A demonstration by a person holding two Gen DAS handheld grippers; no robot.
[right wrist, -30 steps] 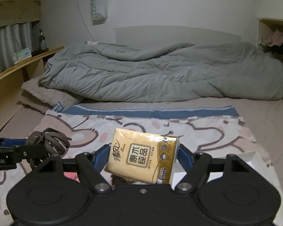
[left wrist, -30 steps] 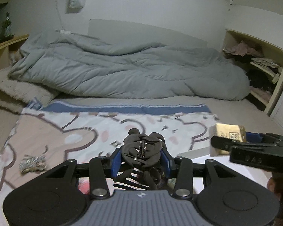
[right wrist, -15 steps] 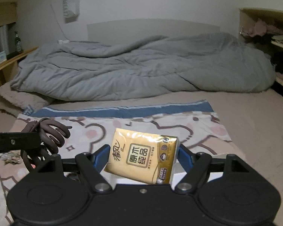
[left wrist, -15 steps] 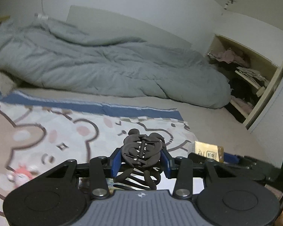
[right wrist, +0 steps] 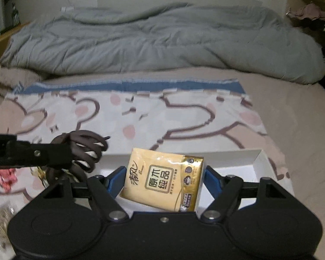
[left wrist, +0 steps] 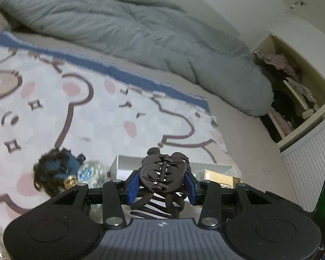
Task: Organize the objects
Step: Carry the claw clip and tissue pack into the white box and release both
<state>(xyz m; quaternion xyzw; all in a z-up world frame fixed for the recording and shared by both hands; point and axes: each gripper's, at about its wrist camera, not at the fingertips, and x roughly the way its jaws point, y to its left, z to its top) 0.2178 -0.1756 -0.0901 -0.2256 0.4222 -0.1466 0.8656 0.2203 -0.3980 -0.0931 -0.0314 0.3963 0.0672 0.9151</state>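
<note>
The dark brown plastic claw hair clip (left wrist: pixel 163 174) sits clamped between the left gripper's (left wrist: pixel 162 185) blue pads, above the shallow white cardboard box (right wrist: pixel 260 160) on the bear-print blanket (left wrist: pixel 93 117). The gold plastic tissue packet (right wrist: pixel 164 178) — tilted — is pinched in the right gripper (right wrist: pixel 163 178), jaws wide, over that box's near side.

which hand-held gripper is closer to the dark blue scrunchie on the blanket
Left. The left hand-held gripper, shut on the hair claw, sits just right of the scrunchie. The right hand-held gripper, holding the tissue pack, is farther right, over the white box.
</note>
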